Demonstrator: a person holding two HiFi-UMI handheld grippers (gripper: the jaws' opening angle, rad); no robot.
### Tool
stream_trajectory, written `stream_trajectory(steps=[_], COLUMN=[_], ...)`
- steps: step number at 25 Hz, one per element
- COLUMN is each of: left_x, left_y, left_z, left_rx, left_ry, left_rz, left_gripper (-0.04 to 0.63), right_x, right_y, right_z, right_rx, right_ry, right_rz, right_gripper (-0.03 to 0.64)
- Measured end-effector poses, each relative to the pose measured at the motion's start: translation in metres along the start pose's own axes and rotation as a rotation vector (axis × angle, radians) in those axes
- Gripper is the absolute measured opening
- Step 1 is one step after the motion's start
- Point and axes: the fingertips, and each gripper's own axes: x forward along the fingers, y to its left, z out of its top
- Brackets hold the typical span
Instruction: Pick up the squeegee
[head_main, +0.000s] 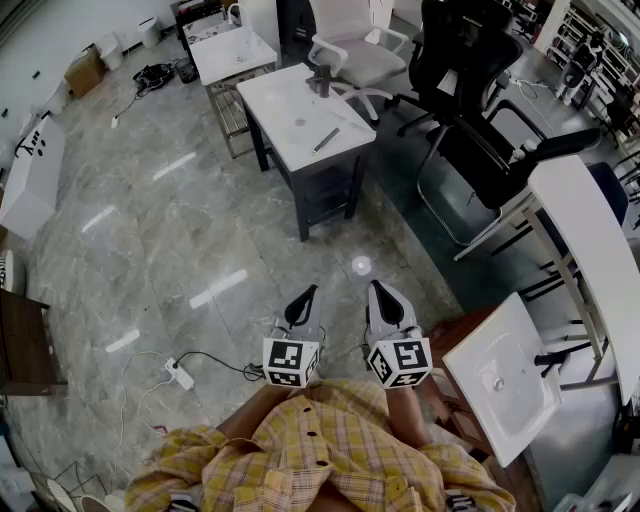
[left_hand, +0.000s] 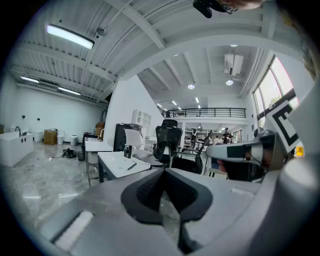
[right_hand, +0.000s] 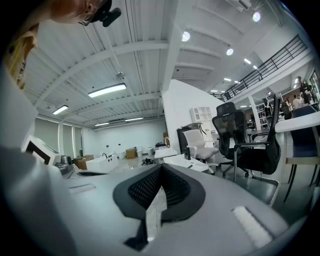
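Observation:
A thin dark tool, which looks like the squeegee (head_main: 326, 139), lies on a small white table (head_main: 290, 115) well ahead of me across the floor. In the left gripper view the squeegee (left_hand: 131, 166) is a small dark stick on that table (left_hand: 117, 165). A dark upright object (head_main: 322, 82) stands at the table's far edge. My left gripper (head_main: 305, 296) and right gripper (head_main: 379, 291) hover side by side close to my body, above the marble floor. Both point forward and are far from the table. The left gripper's (left_hand: 164, 170) jaws meet with nothing between them, and so do the right gripper's (right_hand: 160, 167).
Black and white office chairs (head_main: 470, 90) crowd the far right behind the table. A white sink basin (head_main: 500, 385) sits close at my right beside a long white desk (head_main: 590, 240). A power strip with cables (head_main: 180, 375) lies on the floor at left. A white tub (head_main: 30, 180) stands at the far left.

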Motion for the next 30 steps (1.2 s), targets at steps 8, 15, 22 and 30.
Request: stream_trajectory(steps=[8, 15, 22, 30], left_x=[0.012, 0.017, 0.029, 0.067], left_y=[0.021, 0.038, 0.051, 0.067], left_z=[0.010, 0.013, 0.018, 0.016], left_rx=[0.001, 0.009, 0.013, 0.037], left_ry=[-0.022, -0.035, -0.035, -0.004], left_rz=[-0.020, -0.068, -0.112, -0.143], left_gripper=[-0.003, -0.003, -0.003, -0.002], right_x=[0.021, 0.035, 0.045, 0.082], right_y=[0.007, 0.018, 0.020, -0.002], right_z=[0.003, -0.002, 0.009, 0.003], right_rx=[-0.016, 0.004, -0.044, -0.021], right_ry=[-0.003, -0.022, -0.045, -0.043], right_rz=[-0.001, -0.036, -0.073, -0.095], right_gripper=[-0.012, -0.012, -0.012, -0.012])
